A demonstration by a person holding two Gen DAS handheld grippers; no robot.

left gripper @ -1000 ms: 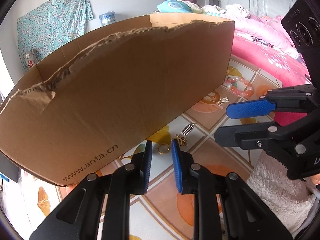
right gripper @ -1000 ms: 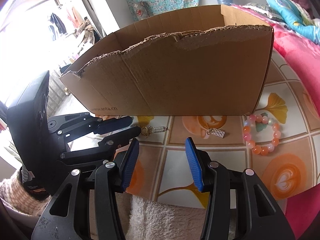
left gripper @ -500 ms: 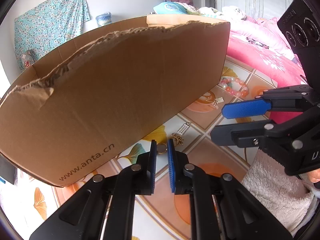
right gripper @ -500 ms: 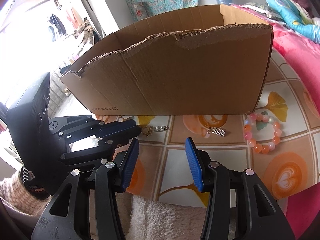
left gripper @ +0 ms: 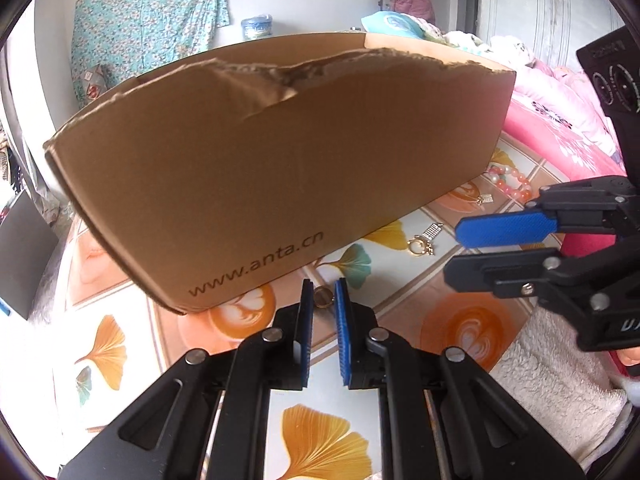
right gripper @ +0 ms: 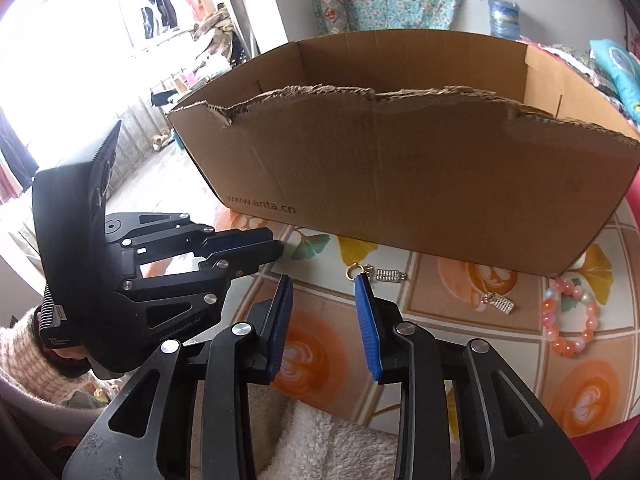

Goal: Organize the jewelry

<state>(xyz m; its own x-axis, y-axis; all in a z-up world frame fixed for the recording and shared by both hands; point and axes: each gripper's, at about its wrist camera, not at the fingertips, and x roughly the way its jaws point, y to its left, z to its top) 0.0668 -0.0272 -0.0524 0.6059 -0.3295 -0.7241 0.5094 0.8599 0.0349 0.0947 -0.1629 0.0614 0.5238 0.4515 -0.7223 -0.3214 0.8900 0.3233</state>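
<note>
My left gripper (left gripper: 323, 294) is shut on a small gold ring (left gripper: 323, 297), held between its blue pads in front of the cardboard box (left gripper: 280, 168). It also shows in the right wrist view (right gripper: 256, 250). A gold hoop earring (left gripper: 418, 245) (right gripper: 355, 270), a silver charm (left gripper: 432, 232) (right gripper: 386, 275), a second silver charm (left gripper: 486, 199) (right gripper: 498, 302) and a pink bead bracelet (left gripper: 510, 182) (right gripper: 570, 320) lie on the patterned table (left gripper: 400, 280). My right gripper (right gripper: 324, 292) is open and empty, just short of the hoop earring; it also shows in the left wrist view (left gripper: 460, 248).
The open box (right gripper: 420, 184) has a torn front rim and stands across the back of the table. A white fluffy towel (left gripper: 560, 380) lies at the near right edge. A pink bedspread (left gripper: 560, 136) is beyond the table. A person (left gripper: 412, 0) sits far back.
My left gripper closed on the gold ring and carried it left and back, away from the other earrings. The right gripper rose and shifted, staying open.
</note>
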